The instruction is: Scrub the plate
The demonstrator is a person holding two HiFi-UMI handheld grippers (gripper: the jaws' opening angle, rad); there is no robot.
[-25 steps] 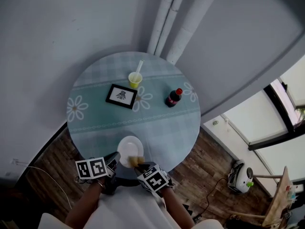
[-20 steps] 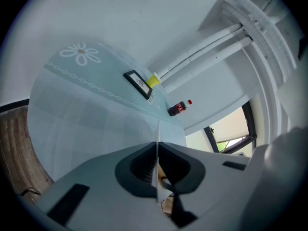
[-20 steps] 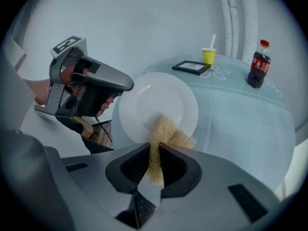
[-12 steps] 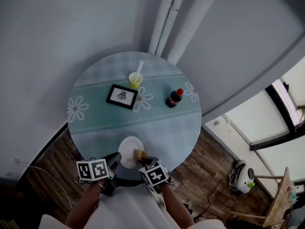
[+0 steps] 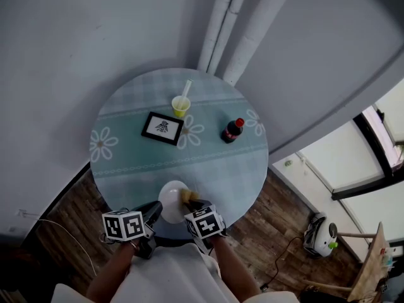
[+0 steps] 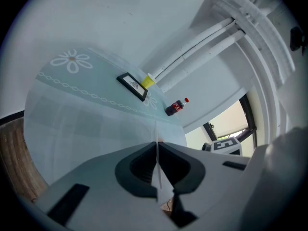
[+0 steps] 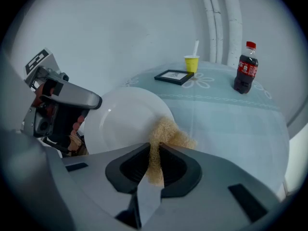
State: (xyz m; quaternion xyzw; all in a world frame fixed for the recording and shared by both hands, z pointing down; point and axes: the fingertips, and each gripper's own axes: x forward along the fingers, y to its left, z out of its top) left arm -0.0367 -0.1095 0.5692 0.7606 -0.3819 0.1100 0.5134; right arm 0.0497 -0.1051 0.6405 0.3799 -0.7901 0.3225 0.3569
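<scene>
Plainly the scrubbing is under way: the left gripper [image 6: 157, 147] is clamped on the near rim of the white plate [image 7: 122, 119], which sits at the near edge of the round bench [image 5: 221, 163]. The right gripper [image 7: 155, 154] is closed on a tan scrubber [image 7: 166, 133] that lies against the plate's right rim. The next stroke, I judge, calls for a sweep across the plate's face with the left hold firm. The bench edge is close, so a hard push toward the person could slide the plate off. The bottle [image 5: 231, 130], cup [image 5: 180, 105] and picture frame [image 5: 162, 127] stand well apart, leaving open room.
</scene>
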